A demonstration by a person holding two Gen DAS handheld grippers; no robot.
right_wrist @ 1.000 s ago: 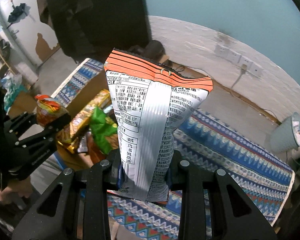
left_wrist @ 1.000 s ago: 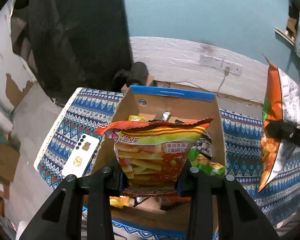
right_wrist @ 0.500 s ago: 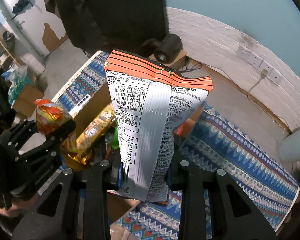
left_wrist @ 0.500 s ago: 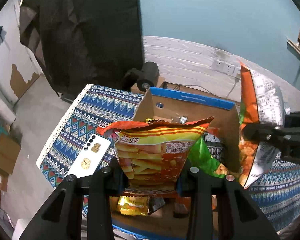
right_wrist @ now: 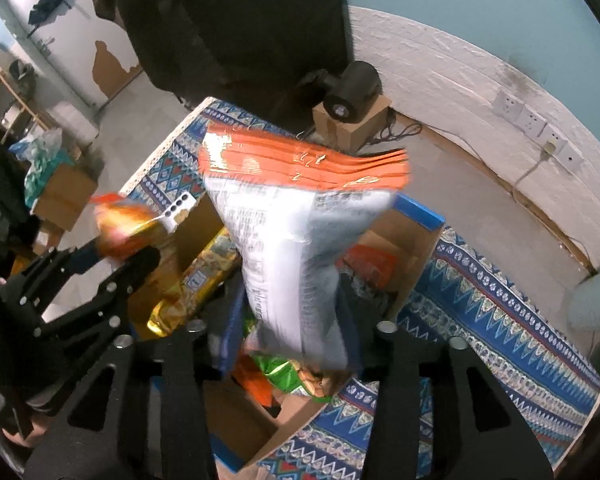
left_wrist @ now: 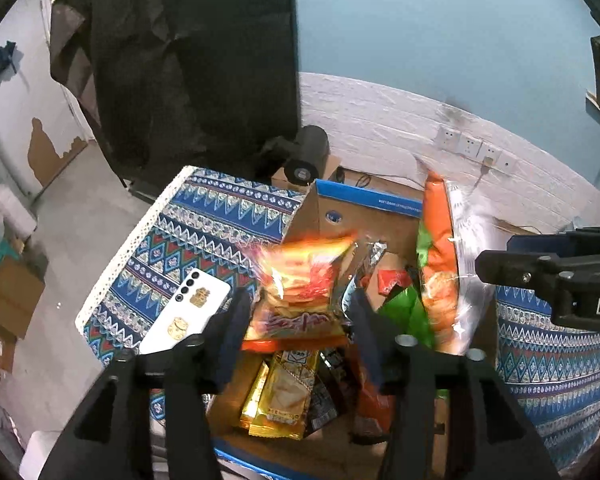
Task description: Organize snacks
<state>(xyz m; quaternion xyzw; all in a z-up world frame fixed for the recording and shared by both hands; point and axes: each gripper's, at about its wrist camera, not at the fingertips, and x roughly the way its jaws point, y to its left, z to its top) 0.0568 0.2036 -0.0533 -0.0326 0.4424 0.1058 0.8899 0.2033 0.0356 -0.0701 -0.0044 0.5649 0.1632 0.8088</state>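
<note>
Left tongs (left_wrist: 300,316) spreading, blurred yellow chip bag (left_wrist: 300,280) lying between them over the box (left_wrist: 364,204). Right tongs (right_wrist: 296,320) spreading too, orange-white bag (right_wrist: 296,240) sitting between, 12 o'clock.

Tabletop (left_wrist: 204,220) covered by a patterned cloth in blue, white and red, zigzag and diamond bands, with a pale woven border along its left edge. Cloth runs across the full visible surface in both wrist views.

Directly on the cloth:
- Open cardboard box (left_wrist: 340,216), brown walls, blue strip along the far rim; sits near the middle of the tabletop. Several snack packets lie inside it.
- White phone (left_wrist: 186,318), face down, camera lenses in a row along one edge, gold stickers on its back; lies just beside the box's left wall, on bare cloth.

Grey floor (left_wrist: 72,208) shows beyond the tabletop's left edge.
</note>
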